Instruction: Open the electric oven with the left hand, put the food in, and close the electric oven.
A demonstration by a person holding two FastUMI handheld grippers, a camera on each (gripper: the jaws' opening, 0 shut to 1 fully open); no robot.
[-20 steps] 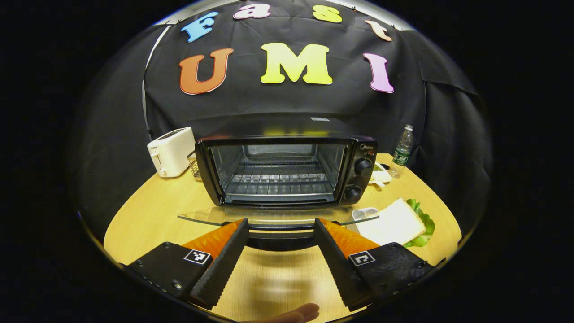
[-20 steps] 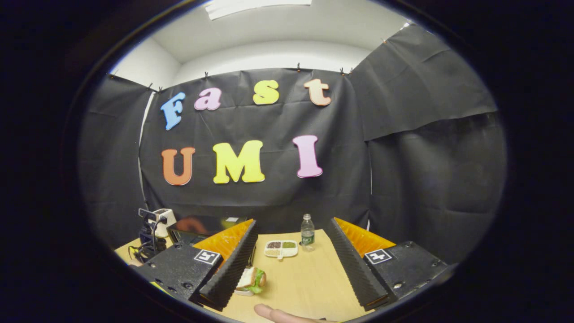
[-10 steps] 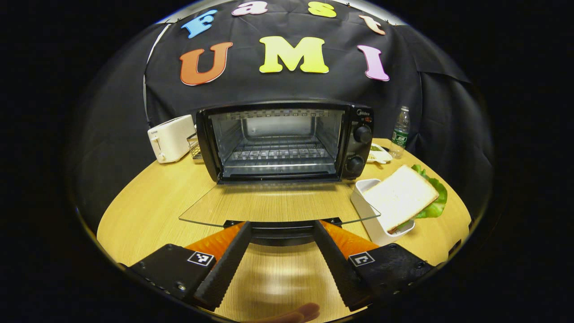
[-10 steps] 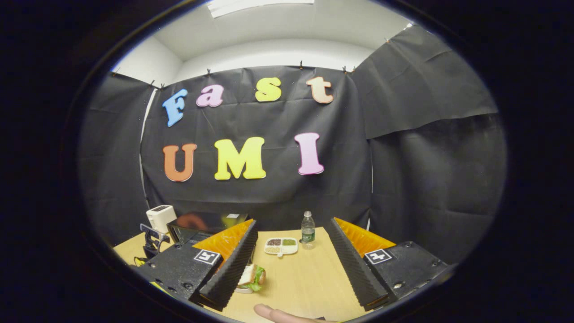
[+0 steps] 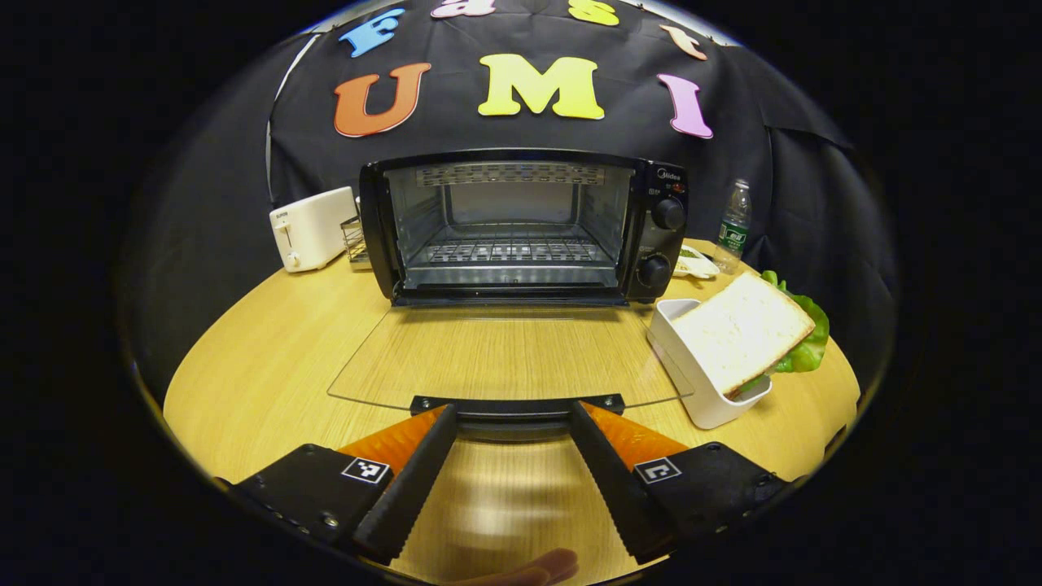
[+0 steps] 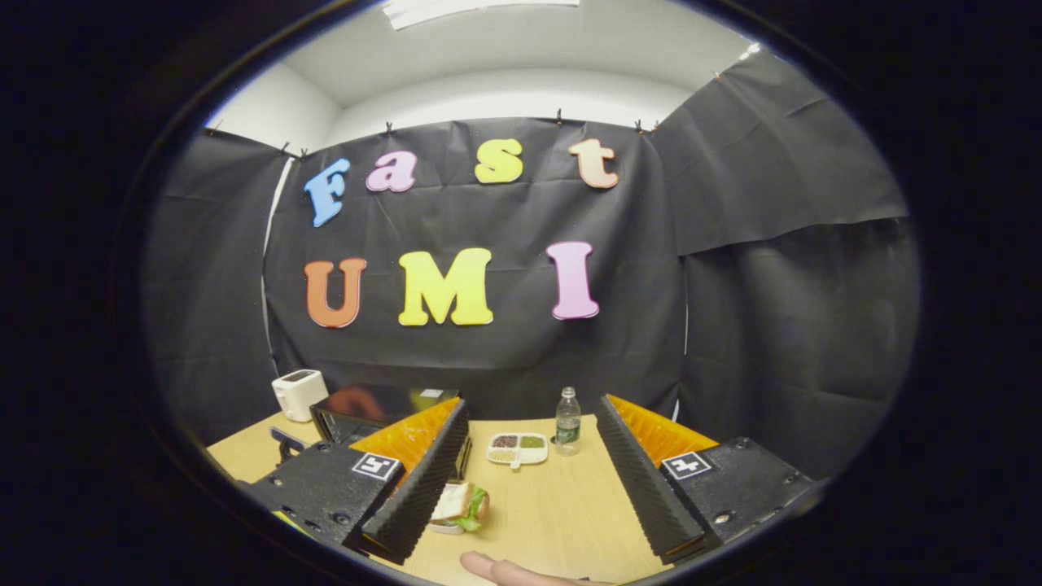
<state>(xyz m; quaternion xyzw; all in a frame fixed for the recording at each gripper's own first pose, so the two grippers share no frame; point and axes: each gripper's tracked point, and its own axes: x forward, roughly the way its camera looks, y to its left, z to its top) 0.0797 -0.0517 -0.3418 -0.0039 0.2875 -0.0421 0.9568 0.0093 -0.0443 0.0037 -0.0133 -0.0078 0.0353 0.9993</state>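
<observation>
In the left gripper view, a white toaster (image 5: 313, 228) stands at the left of the round wooden table (image 5: 269, 342), beside a black electric oven (image 5: 521, 228) with a "Midea" mark by its two knobs. Its glass door (image 5: 509, 358) lies fully down, rack bare. The left gripper (image 5: 509, 423) has its fingers spread apart, flanking the door handle (image 5: 514, 407) without pressing it. Right of the door, a sandwich (image 5: 745, 330) with lettuce rests on a white tray (image 5: 692, 366); a water bottle (image 5: 734, 225) stands behind, label unreadable. In the right gripper view, the right gripper (image 6: 533, 456) is spread wide, holding nothing, above the table.
</observation>
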